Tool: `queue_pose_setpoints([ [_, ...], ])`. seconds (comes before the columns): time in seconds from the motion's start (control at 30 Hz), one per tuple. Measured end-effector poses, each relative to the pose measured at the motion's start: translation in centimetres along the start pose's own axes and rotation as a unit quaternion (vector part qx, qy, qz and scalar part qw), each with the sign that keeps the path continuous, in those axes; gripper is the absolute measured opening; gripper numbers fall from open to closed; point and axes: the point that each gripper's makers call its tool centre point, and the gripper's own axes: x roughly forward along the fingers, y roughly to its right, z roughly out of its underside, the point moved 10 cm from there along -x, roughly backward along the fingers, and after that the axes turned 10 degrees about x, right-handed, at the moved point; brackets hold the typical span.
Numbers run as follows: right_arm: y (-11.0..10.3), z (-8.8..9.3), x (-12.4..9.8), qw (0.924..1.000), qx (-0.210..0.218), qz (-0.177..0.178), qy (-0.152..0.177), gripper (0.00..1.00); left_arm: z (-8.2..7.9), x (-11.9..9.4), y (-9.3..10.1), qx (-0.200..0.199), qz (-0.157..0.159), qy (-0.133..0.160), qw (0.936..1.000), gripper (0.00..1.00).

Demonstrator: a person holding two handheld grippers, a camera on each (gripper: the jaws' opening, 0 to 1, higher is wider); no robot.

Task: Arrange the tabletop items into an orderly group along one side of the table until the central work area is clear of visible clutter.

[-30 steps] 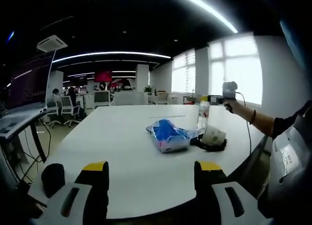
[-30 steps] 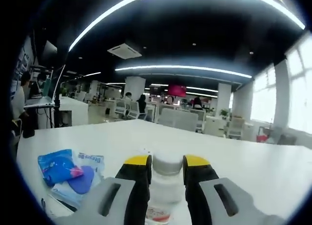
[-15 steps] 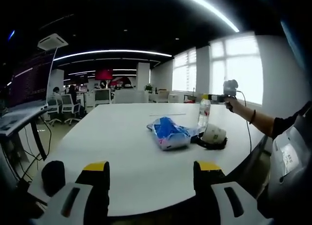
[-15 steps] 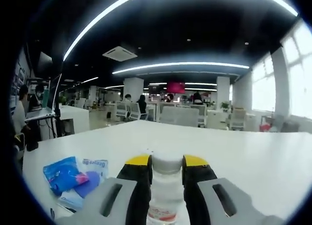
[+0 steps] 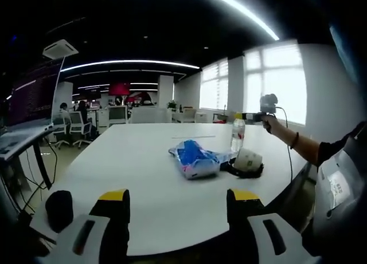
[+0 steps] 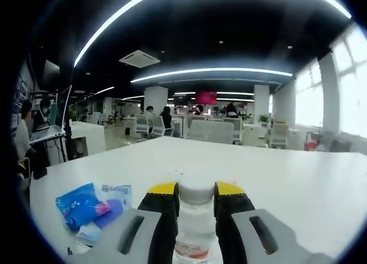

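Already upright, the bottle sits pinched in the right gripper; left gripper spread, empty, probably farther off.

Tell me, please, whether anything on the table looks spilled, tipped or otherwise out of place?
Nothing looks spilled. The water bottle stands upright in the right claw. Beside it, a white roll lies on its side atop a black looped item, and the blue packet lies crumpled nearby.
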Motion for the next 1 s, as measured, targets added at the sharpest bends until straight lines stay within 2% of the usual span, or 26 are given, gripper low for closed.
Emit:
queue_pose_setpoints([
  [0.07,-0.4,-0.3,-0.4,1.0,0.006,-0.002,0.001,0.2,0.2,0.2,0.2,0.013,-0.005,-0.018,0.9997,0.67],
  [0.2,-1.4,-1.3,-1.1,0.9996,0.028,0.011,0.003,0.2,0.3,0.4,0.4,0.01,-0.003,-0.021,0.9997,0.67],
  [0.33,-3.0,-2.2,-1.7,0.9998,0.008,0.016,0.012,0.2,0.7,0.6,0.4,0.004,-0.004,-0.024,0.9997,0.67],
  [0.4,-3.5,-2.5,-1.9,0.9994,0.013,0.032,0.005,0.2,0.8,0.7,0.4,0.006,-0.009,-0.029,0.9995,0.67],
  [0.47,-4.4,-2.8,-1.8,0.9995,-0.005,0.029,-0.01,0.2,0.8,0.7,0.4,0.006,-0.015,-0.027,0.9995,0.67],
  [0.6,-6.4,-2.9,-1.8,0.9995,-0.019,0.025,0.001,0.2,0.8,0.7,0.7,0.013,-0.01,-0.026,0.9995,0.67],
  [0.73,-7.7,-3.6,-1.5,0.9998,0.004,0.017,0.006,0.2,0.8,0.6,0.8,0.02,-0.013,-0.027,0.9993,0.67],
  [1.0,-11.8,-4.6,-0.7,0.9996,-0.013,0.008,0.022,0.2,0.6,0.4,0.7,0.02,-0.005,-0.017,0.9996,0.67],
])
